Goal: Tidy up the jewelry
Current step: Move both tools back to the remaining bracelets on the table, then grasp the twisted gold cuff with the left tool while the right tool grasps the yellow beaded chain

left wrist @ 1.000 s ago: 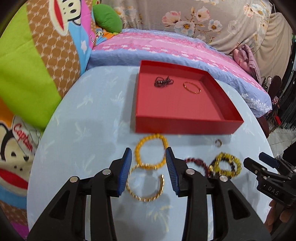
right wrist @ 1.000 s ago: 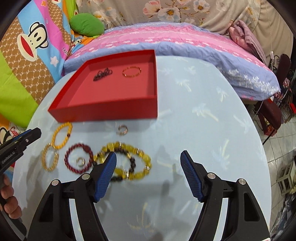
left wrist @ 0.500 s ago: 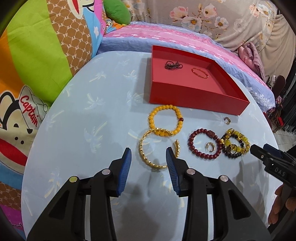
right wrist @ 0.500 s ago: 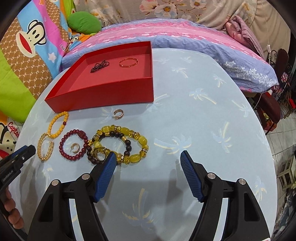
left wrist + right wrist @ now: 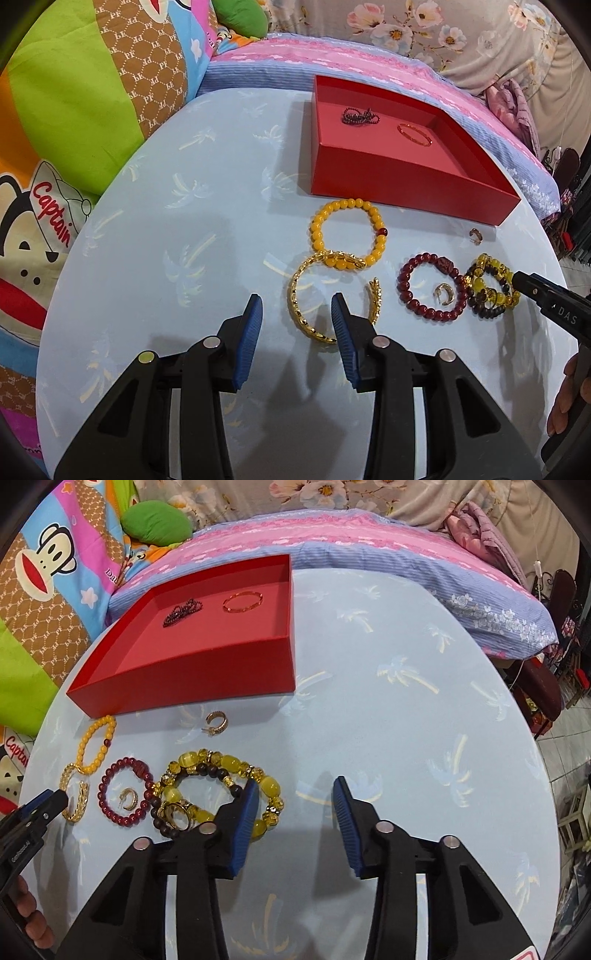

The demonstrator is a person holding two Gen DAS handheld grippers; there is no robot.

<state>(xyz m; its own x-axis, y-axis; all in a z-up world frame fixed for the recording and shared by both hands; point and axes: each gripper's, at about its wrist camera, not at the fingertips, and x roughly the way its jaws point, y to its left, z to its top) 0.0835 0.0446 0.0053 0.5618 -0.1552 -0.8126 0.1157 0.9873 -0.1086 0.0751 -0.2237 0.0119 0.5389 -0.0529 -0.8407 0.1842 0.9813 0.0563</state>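
Currently both grippers, left gripper (image 5: 296,310) and right gripper (image 5: 295,794), hang spread apart, holding nothing. Nearest the left, the gold bangle (image 5: 299,295) overlaps the yellow bead bracelet (image 5: 347,232); lifting it might drag both short of the red tray (image 5: 406,181).

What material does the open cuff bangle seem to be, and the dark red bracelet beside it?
The cuff bangle looks like gold-coloured metal: shiny, textured, rigid, open-ended. Whether real gold, I cannot tell. The dark red bracelet is a string of round glossy beads, perhaps stone or glass.
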